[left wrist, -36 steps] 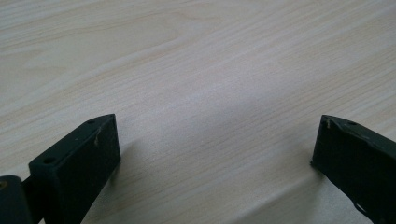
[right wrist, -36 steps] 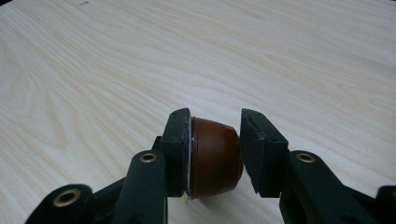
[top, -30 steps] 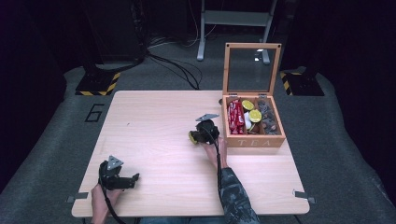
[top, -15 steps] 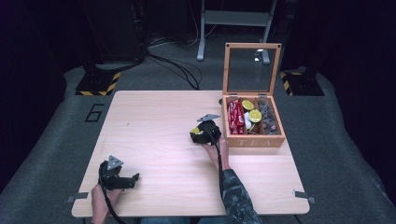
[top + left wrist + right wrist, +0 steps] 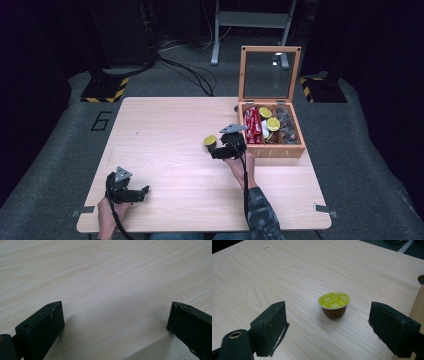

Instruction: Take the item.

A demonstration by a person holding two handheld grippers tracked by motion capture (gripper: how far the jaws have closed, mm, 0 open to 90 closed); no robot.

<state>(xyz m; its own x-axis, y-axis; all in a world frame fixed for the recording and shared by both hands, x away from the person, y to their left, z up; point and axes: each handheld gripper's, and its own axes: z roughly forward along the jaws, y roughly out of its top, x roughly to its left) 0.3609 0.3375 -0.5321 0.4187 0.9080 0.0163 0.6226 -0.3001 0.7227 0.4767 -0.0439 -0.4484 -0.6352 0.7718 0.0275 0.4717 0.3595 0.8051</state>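
Note:
A small brown coffee capsule with a yellow-green lid (image 5: 210,140) (image 5: 334,303) stands upright on the wooden table (image 5: 165,120), left of the tea box. My right gripper (image 5: 216,149) is just behind it. Its jaws have just been opening and now stand wide, and its fingers (image 5: 270,325) are clear of the capsule, which sits ahead of them, not between the pads. My left gripper (image 5: 144,192) (image 5: 116,307) rests open near the table's front left corner with bare wood between its jaws.
An open wooden box marked TEA (image 5: 274,151) stands at the table's right, its glass lid (image 5: 270,75) upright. Inside are red packets (image 5: 252,125), yellow-lidded capsules (image 5: 273,124) and dark capsules (image 5: 287,127). Dark floor and cables surround the table.
The right gripper's jaws have opened and let go of the capsule, which now stands on the table. The gripper has drawn back toward the box and risen a little. The left gripper has not moved.

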